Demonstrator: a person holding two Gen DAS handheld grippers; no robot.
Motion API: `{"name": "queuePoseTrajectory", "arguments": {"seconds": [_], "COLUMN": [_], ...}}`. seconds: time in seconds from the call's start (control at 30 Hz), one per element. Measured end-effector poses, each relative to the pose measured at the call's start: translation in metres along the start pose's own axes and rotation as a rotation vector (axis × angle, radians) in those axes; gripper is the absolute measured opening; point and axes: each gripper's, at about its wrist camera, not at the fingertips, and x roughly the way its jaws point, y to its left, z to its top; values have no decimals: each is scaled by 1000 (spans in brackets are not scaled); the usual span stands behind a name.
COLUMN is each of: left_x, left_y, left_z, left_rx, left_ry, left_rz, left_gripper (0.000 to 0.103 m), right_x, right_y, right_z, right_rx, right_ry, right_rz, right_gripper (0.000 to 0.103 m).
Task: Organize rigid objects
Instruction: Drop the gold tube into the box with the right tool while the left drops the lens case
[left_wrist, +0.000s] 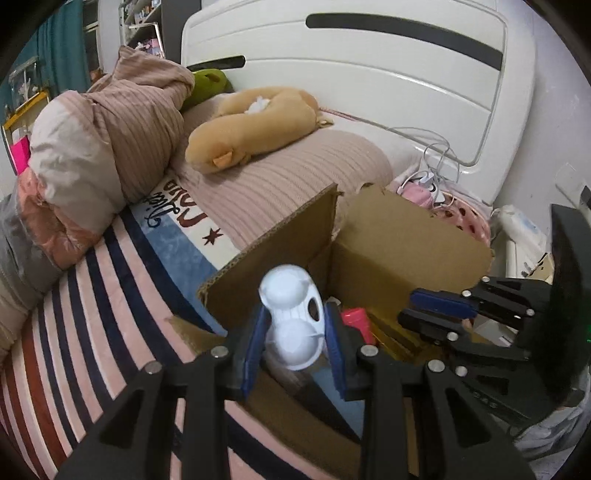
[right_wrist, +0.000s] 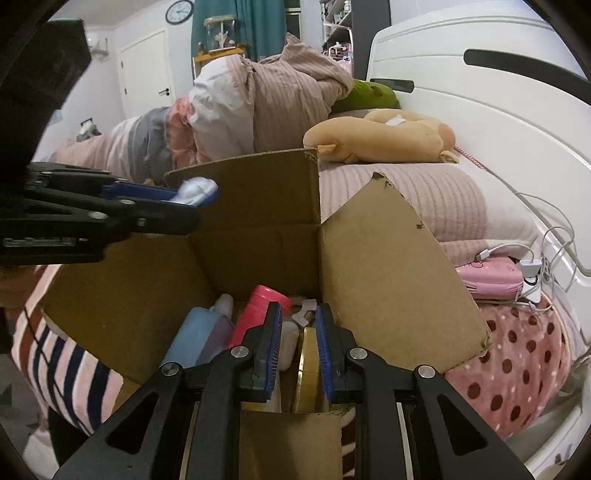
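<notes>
Left hand-held gripper (left_wrist: 293, 332) pinches white plastic piece (left_wrist: 291, 317) over open cardboard box (left_wrist: 402, 236), near left flap. Right hand-held gripper (right_wrist: 299, 332) pressed together, nothing between pads, low inside box above pink bottle (right_wrist: 258, 310), blue bottle (right_wrist: 195, 332), gold lid (right_wrist: 306, 354). Box stands on bed with striped blanket (left_wrist: 74, 332). Around: tan plush toy (left_wrist: 243, 129), heaped quilt (left_wrist: 110, 122), white headboard (left_wrist: 369, 85), charger cables (left_wrist: 436, 166). Raised flaps crowd box opening. Only right view shows box contents clearly, also door (right_wrist: 144, 74) and wall clock (right_wrist: 179, 11).
</notes>
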Motion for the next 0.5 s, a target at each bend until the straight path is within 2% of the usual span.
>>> {"name": "queuePoseTrajectory", "arguments": {"seconds": [0.2, 0.3, 0.4, 0.5], "left_x": [9, 5, -5, -22], "left_y": [2, 4, 6, 10], "left_z": [3, 2, -1, -7], "left_rx": [8, -2, -16, -47], "left_ry": [-4, -17, -39, -72], "left_rz": [12, 9, 18, 22], "left_gripper": [29, 34, 45, 56], "right_x": [0, 0, -1, -3], "right_y": [0, 0, 2, 6], "right_z": [-1, -1, 1, 4], "right_rx": [5, 2, -3, -7], "right_ry": [5, 9, 15, 18], "right_rz": [16, 17, 20, 57], "right_gripper": [15, 15, 17, 27]}}
